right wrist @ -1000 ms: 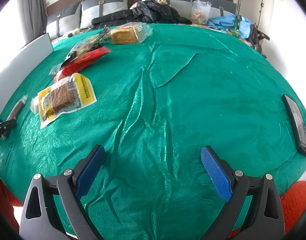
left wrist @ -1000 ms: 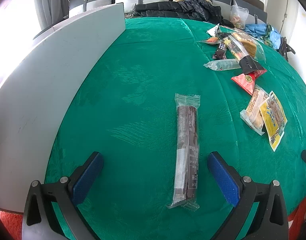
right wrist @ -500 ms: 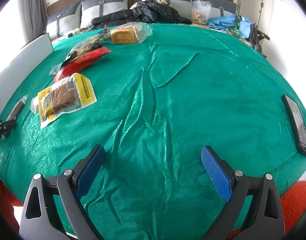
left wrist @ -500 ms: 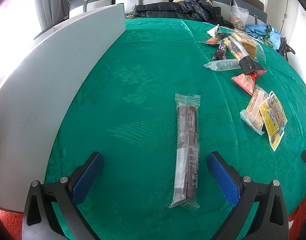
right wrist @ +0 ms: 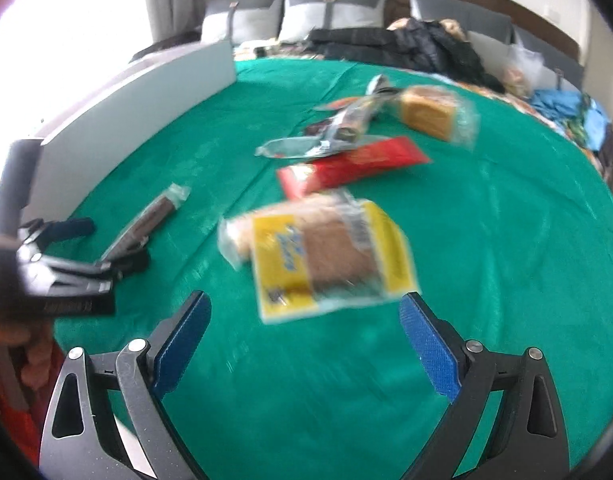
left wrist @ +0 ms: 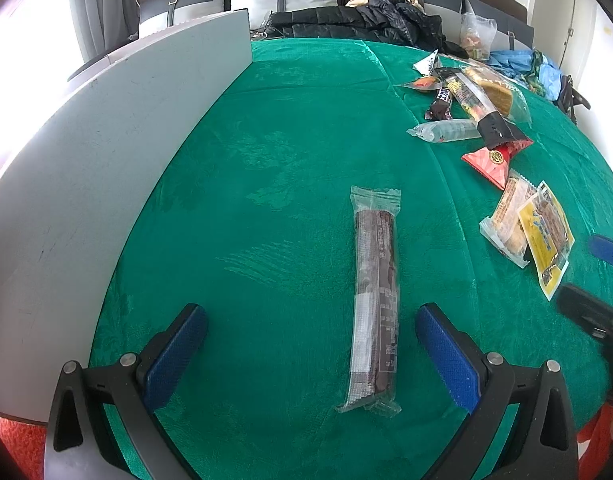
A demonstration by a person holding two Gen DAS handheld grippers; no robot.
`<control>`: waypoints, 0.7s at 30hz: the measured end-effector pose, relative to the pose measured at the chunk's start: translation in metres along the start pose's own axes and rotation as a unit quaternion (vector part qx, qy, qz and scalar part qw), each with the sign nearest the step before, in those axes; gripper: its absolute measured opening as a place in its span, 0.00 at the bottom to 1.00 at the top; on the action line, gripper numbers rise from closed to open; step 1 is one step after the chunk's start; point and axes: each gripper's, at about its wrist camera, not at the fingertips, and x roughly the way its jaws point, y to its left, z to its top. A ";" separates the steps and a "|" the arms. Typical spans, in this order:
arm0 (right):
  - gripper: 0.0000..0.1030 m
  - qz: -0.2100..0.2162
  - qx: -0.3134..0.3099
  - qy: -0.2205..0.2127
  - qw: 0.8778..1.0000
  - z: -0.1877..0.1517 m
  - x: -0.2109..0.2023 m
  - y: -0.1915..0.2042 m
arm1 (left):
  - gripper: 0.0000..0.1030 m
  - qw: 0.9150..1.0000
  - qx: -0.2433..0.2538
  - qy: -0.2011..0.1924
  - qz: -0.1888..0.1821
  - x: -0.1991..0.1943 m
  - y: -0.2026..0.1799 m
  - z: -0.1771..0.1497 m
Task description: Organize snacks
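Observation:
A long dark snack bar in clear wrap (left wrist: pixel 376 296) lies on the green cloth between the open fingers of my left gripper (left wrist: pixel 311 344), closer to the right pad. That bar (right wrist: pixel 144 226) and the left gripper (right wrist: pixel 82 248) also show at the left of the blurred right wrist view. My right gripper (right wrist: pixel 302 338) is open and holds nothing, just short of a yellow-labelled bread packet (right wrist: pixel 326 256). In the left wrist view this packet (left wrist: pixel 544 236) lies at the right, over a clear packet of biscuits (left wrist: pixel 506 216), with the right gripper's blue fingertip (left wrist: pixel 608 250) beside it.
Further back lie a red packet (right wrist: pixel 354 164), a bagged cake (right wrist: pixel 434 114) and several small wrapped snacks (left wrist: pixel 458 100). A tall grey board (left wrist: pixel 98 168) stands along the cloth's left edge. Dark clothing (left wrist: pixel 362 20) and cushions fill a bench behind. A person's hand (right wrist: pixel 22 364) holds the left gripper.
My right gripper has swung left and forward to the yellow bread packet, so its view is blurred and its fingertip now shows in the left wrist view. The left gripper has stayed still.

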 end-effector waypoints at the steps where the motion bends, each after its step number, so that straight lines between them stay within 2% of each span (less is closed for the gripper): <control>1: 0.94 -0.001 -0.003 0.007 1.000 0.000 0.008 0.003 | 1.00 1.000 0.000 0.000 0.000 0.000 0.000 0.000; 5: 0.93 -0.055 0.004 0.025 0.998 -0.009 0.023 -0.021 | 1.00 1.000 0.003 0.000 -0.001 0.000 0.000 -0.001; 6: 0.93 -0.059 0.036 0.021 0.997 -0.014 0.018 -0.041 | 1.00 1.000 0.003 -0.001 -0.002 -0.001 0.000 -0.001; 8: 0.93 -0.093 0.081 0.032 0.992 -0.024 0.006 -0.071 | 1.00 1.000 0.001 0.001 -0.001 0.000 0.000 -0.002; 11: 0.94 -0.137 0.091 0.016 0.986 -0.044 -0.026 -0.097 | 1.00 1.000 -0.002 0.002 0.001 0.000 0.000 -0.001; 12: 0.94 -0.139 0.094 0.010 0.986 -0.049 -0.036 -0.099 | 1.00 1.000 -0.004 0.001 0.002 0.001 0.000 0.000; 16: 0.94 -0.077 0.088 -0.023 0.993 -0.047 -0.053 -0.075 | 1.00 1.000 -0.008 -0.002 0.005 0.001 -0.001 0.000; 19: 0.94 -0.036 0.042 -0.020 0.998 -0.024 -0.034 -0.036 | 1.00 1.000 -0.004 -0.004 0.003 0.001 -0.001 -0.001; 21: 0.94 -0.028 0.009 -0.024 0.999 -0.013 -0.022 -0.009 | 1.00 1.000 -0.002 -0.004 0.001 0.000 0.000 -0.002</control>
